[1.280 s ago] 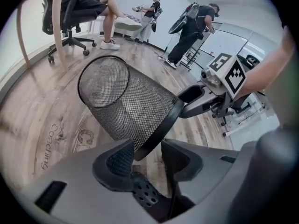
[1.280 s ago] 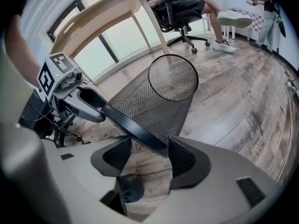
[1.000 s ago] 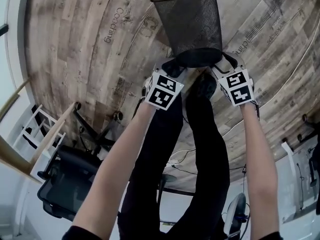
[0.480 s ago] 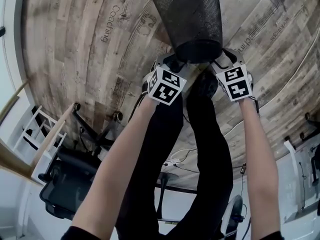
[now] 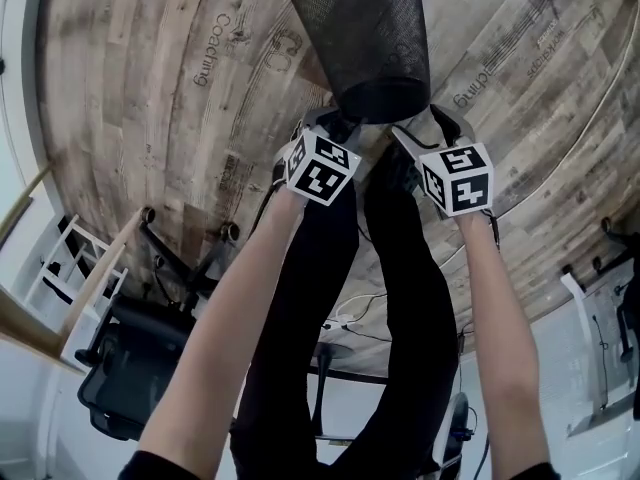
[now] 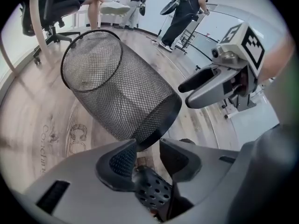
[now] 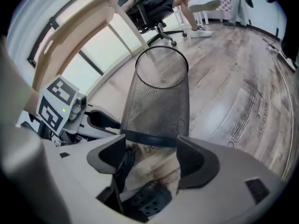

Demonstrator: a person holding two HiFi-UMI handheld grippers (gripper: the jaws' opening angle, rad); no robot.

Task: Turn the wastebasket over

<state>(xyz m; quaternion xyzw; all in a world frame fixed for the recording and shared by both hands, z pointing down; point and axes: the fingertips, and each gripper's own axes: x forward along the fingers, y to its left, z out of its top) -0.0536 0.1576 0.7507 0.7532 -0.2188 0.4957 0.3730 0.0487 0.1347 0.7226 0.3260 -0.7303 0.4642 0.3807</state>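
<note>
The black wire-mesh wastebasket (image 5: 370, 38) is tilted over the wood floor, its solid base towards me and its open rim pointing away. My left gripper (image 5: 335, 123) is at the base's left side. In the left gripper view the base rim (image 6: 161, 125) runs between the closing jaws of the left gripper (image 6: 147, 150), and the pads press on it. My right gripper (image 5: 425, 123) is at the base's right side with its jaws opening. In the right gripper view the wastebasket (image 7: 161, 101) stands just beyond the right gripper (image 7: 152, 150), with nothing between its pads.
My own dark-trousered legs (image 5: 390, 298) stand right under the basket. A black office chair (image 5: 130, 368) and a white rack (image 5: 70, 258) are at lower left, with cables (image 5: 370, 318) on the floor. People (image 6: 187, 8) stand at the far wall.
The right gripper has rolled and spread its jaws, coming off the basket's base. The basket and both hands have drifted slightly up and left in the head view.
</note>
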